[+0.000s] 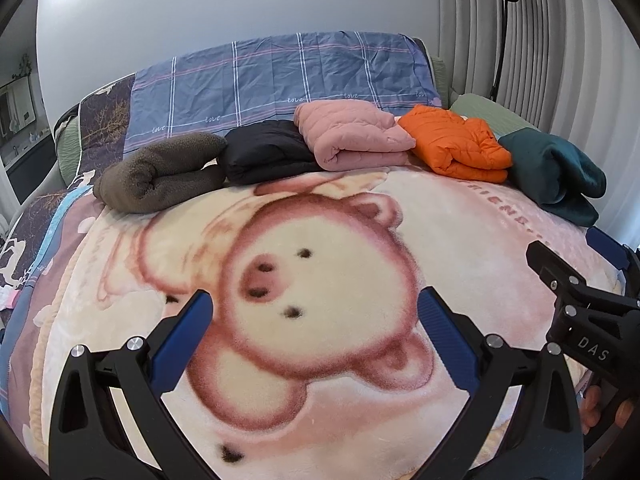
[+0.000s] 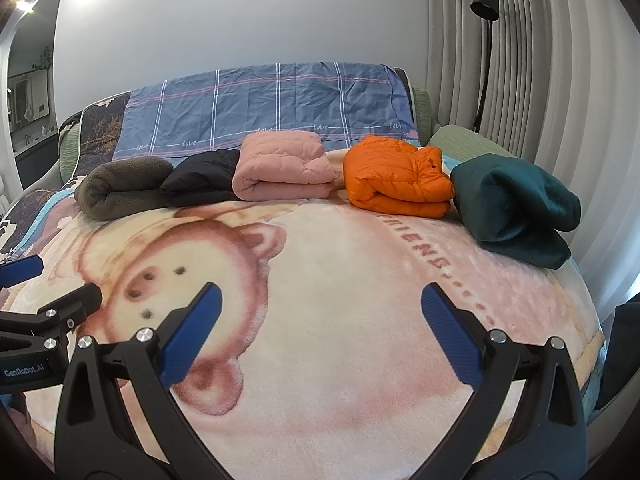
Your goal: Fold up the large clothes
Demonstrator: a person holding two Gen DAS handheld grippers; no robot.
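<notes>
We see five folded garments in a row at the far edge of the pig blanket [image 2: 320,320]: brown fleece [image 2: 120,188], black jacket [image 2: 200,180] partly hidden under the pink quilted piece [image 2: 284,168], orange puffer [image 2: 396,180], teal fleece [image 2: 516,208] nearest the blanket's right edge. Left gripper [image 1: 316,320] and right gripper [image 2: 320,316] both spread wide, holding nothing, over the blanket's bare near half. The right one is cut off at the frame edge in the left view.
</notes>
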